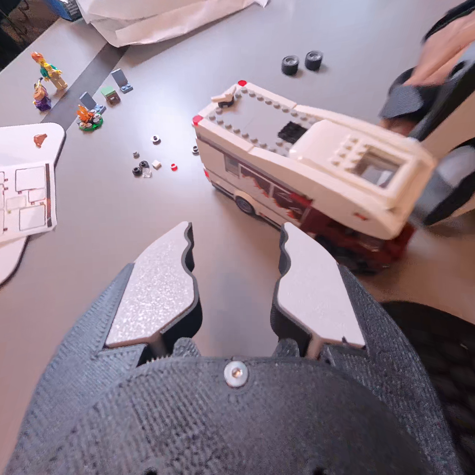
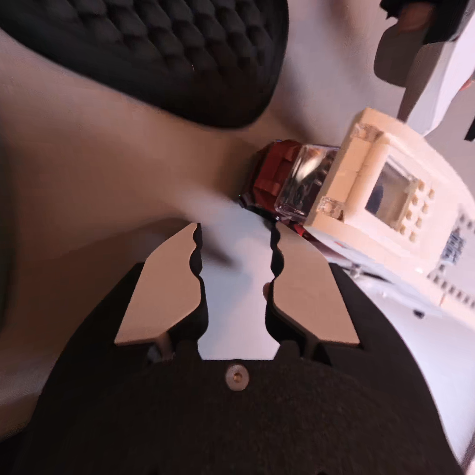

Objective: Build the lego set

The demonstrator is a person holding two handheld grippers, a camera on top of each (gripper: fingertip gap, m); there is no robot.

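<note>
Plainly, unreadable sheet [image 1: 28,198] — both tools [image 1: 236,228] gaping, bare.

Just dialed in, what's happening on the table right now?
Both grippers are open and hold nothing. The left gripper hovers over bare table beside the brick-built camper van. The right gripper sits at the van's red front end. Loose wheels and minifigures lie farther off.

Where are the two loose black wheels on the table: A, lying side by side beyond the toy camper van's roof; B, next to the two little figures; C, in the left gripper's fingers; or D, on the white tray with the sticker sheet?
A: the two black wheels lie side by side on the bare table beyond the toy camper van.
</note>
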